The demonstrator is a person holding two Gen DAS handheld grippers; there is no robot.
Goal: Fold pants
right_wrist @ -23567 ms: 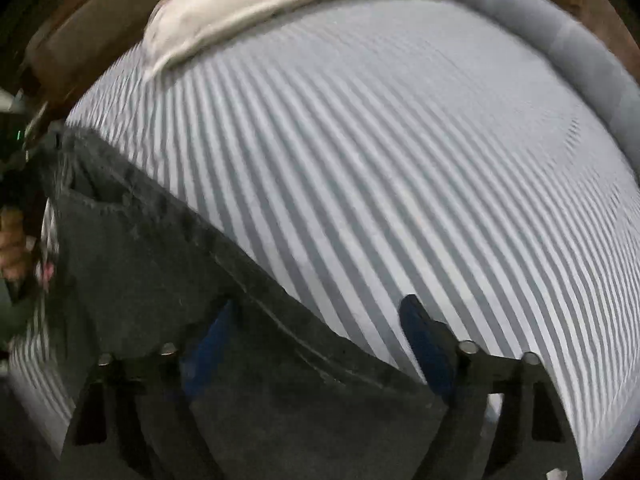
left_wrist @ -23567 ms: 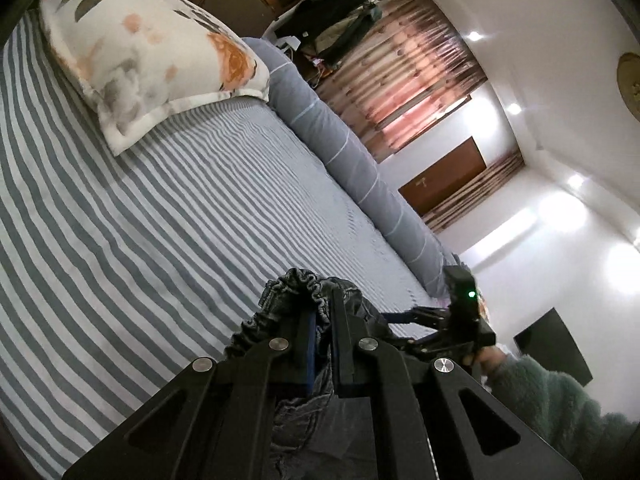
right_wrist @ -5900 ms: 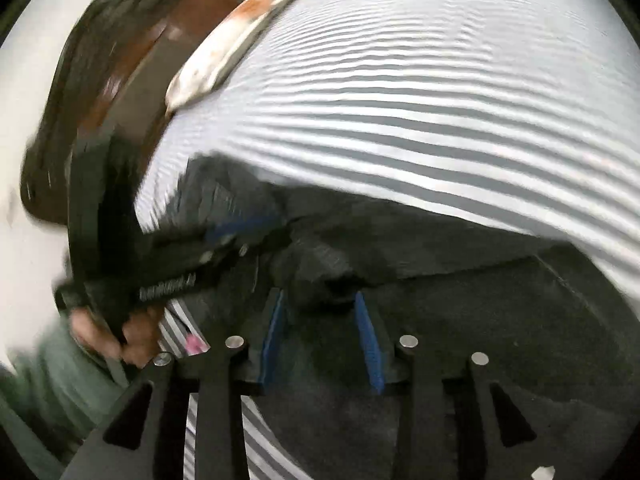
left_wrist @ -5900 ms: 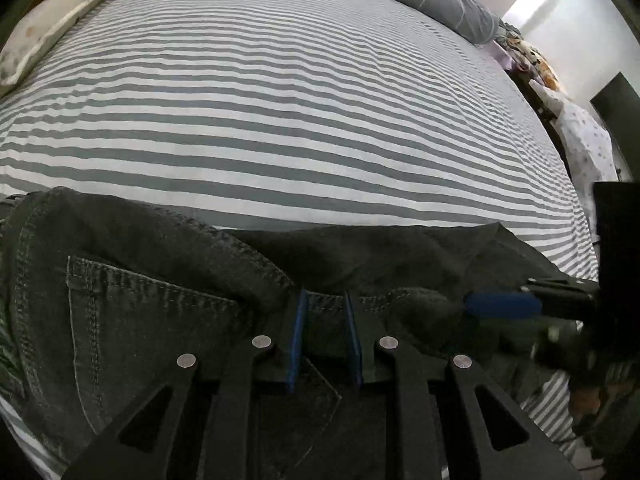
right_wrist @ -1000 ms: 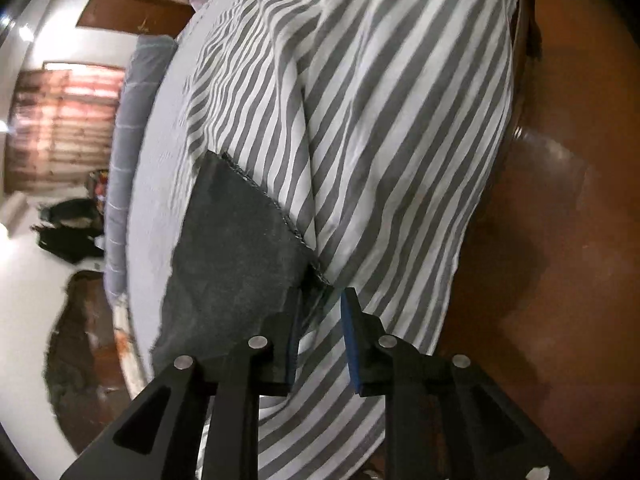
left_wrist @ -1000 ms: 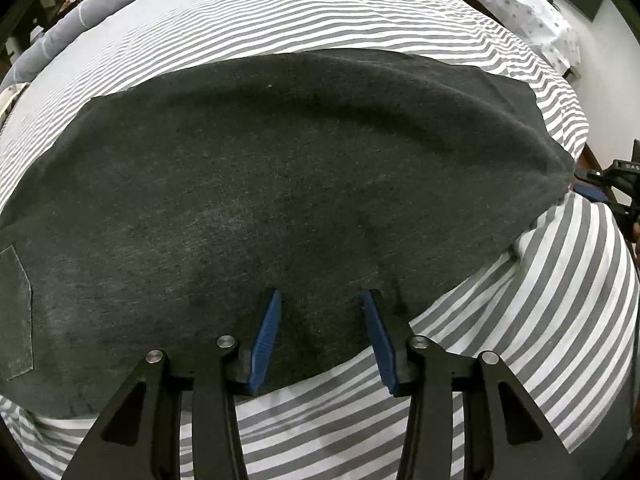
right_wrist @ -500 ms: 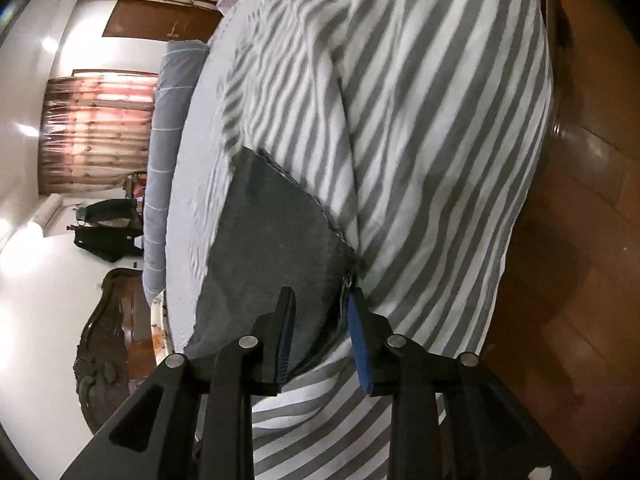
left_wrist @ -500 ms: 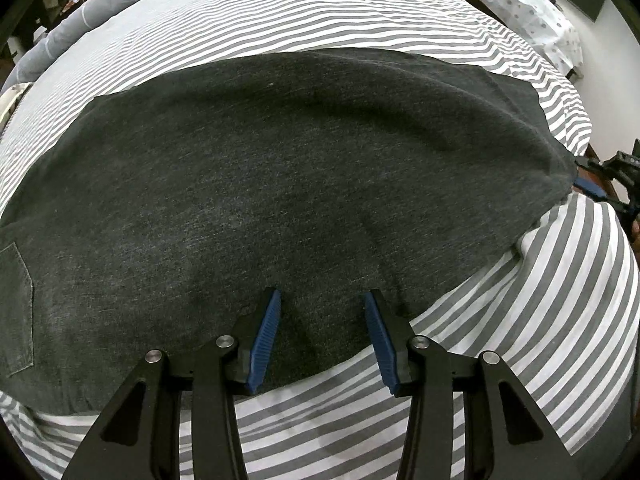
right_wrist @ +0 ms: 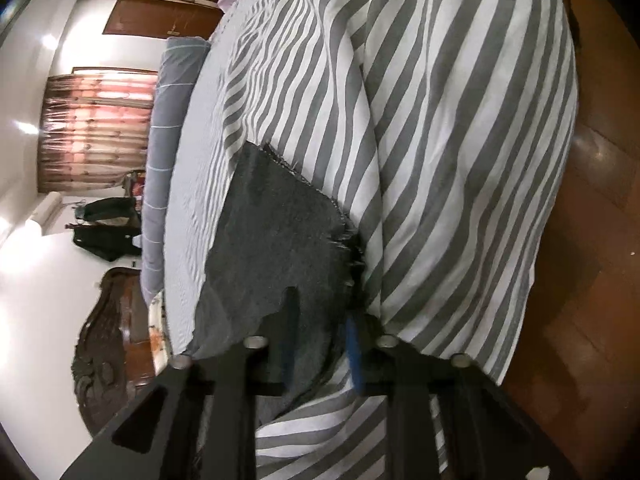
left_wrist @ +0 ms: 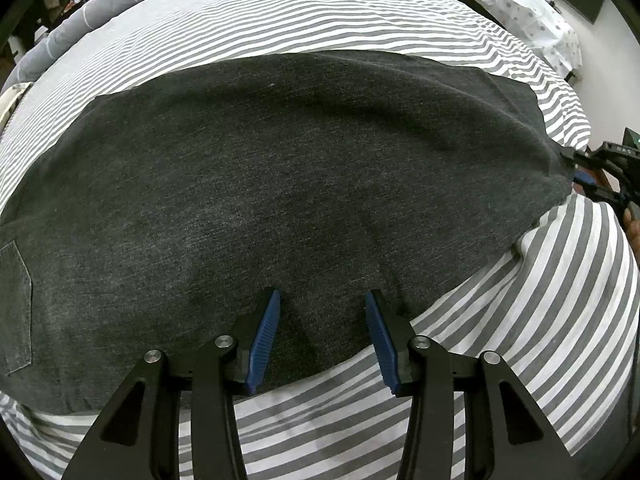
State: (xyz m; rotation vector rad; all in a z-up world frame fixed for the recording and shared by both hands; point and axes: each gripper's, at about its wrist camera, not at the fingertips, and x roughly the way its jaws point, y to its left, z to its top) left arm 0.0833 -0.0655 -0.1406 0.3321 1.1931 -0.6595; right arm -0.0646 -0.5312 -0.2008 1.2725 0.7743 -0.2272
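The dark grey jeans (left_wrist: 300, 184) lie flat across the striped bed (left_wrist: 540, 300). The left claw (left_wrist: 322, 336) gapes, empty, over their near edge; the right claw (right_wrist: 320, 344), just closing, pinches their frayed hem.

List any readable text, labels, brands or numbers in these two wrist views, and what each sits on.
None readable.
The dark pants show a stitched pocket and a frayed hem, no tag or print.
The striped sheet and the spotted cloth carry patterns only.
The right gripper, seen at the left-wrist view's edge, bears pale marks on its black frame, too small to read.
The left gripper shows no marking.
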